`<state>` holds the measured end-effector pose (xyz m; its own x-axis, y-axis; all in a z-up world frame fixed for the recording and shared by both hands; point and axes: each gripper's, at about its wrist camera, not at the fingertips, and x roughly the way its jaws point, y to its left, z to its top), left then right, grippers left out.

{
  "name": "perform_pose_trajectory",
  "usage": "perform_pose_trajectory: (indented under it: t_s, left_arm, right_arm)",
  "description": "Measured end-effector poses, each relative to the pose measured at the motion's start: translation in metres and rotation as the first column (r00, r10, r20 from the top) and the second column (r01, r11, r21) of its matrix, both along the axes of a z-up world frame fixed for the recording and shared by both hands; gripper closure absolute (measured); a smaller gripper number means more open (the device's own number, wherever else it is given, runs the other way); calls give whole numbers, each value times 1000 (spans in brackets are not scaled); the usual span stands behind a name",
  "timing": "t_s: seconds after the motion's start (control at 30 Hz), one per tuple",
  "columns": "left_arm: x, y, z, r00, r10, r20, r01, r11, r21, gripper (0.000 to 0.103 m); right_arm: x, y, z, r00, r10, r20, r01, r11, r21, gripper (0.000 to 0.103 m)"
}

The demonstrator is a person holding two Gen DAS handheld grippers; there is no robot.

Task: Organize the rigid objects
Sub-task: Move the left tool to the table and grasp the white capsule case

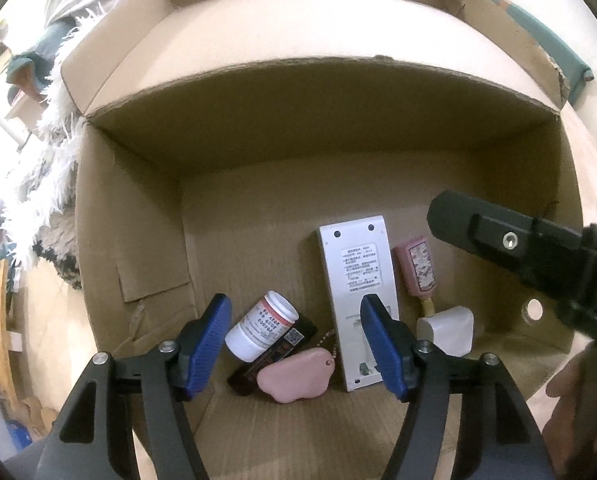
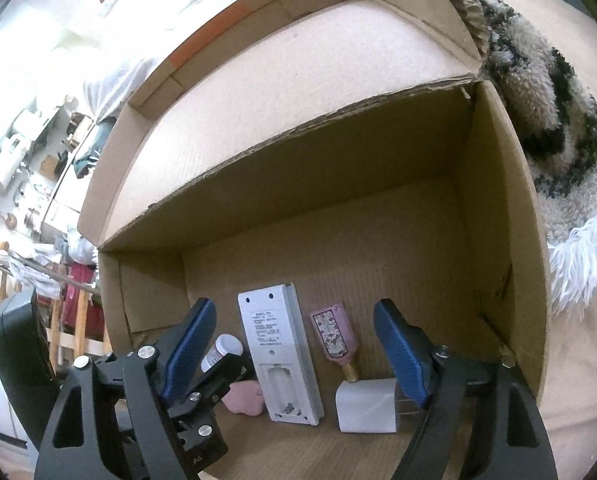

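Both grippers are hovering open-jawed and holding nothing inside the cardboard box point(image 1: 130, 240), the left gripper point(image 1: 298, 344) spreading over the white pill bottle point(image 1: 258, 330), pink keychain point(image 1: 292, 380) and remote point(image 1: 356, 280), the right gripper point(image 2: 294, 356) above the remote point(image 2: 276, 344), pink perfume bottle point(image 2: 334, 336) and white charger point(image 2: 364, 406).

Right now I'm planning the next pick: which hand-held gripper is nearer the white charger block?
Right. The right hand-held gripper has the white charger block by its right finger; the left hand-held gripper straddles the pill bottle, further left.

cardboard box point(image 1: 138, 240) floor | white remote point(image 1: 358, 280), pill bottle point(image 1: 262, 326), pink pouch point(image 1: 294, 378), white charger point(image 1: 446, 330)
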<state>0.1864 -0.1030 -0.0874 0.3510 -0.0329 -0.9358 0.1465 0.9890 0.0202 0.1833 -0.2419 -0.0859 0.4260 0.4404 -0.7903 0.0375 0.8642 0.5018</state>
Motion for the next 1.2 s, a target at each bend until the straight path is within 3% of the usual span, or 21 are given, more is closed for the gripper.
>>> perform_pose_trajectory:
  t_s: [0.4,0.63,0.9,1.0,1.2]
  left_arm:
    - [-12,15,12,1000,14,26,-13,1000,-26,39]
    - [-21,33,31,999,54,5,-54,998,-24,39]
    - [-50,65,51,995,100,13,-99,994,-42,39]
    - [-60,76,55,993,113,35,-112,994,-15,39]
    - [-86,96,55,988,152,19,-151,987,-45,38]
  right_arm:
    - [-1,1,1,1000,-5,8,5,1000,0,17]
    - [-11,8,17,999,21,47,-16,996,-92,17]
    - [-47,-3,35,998,38,49,-31,991,-127,17]
    - [-68,-13,38,999,19,50,-14,994,-107,17]
    - [-98,-28,40,999,-29,38,32,995,-89,17]
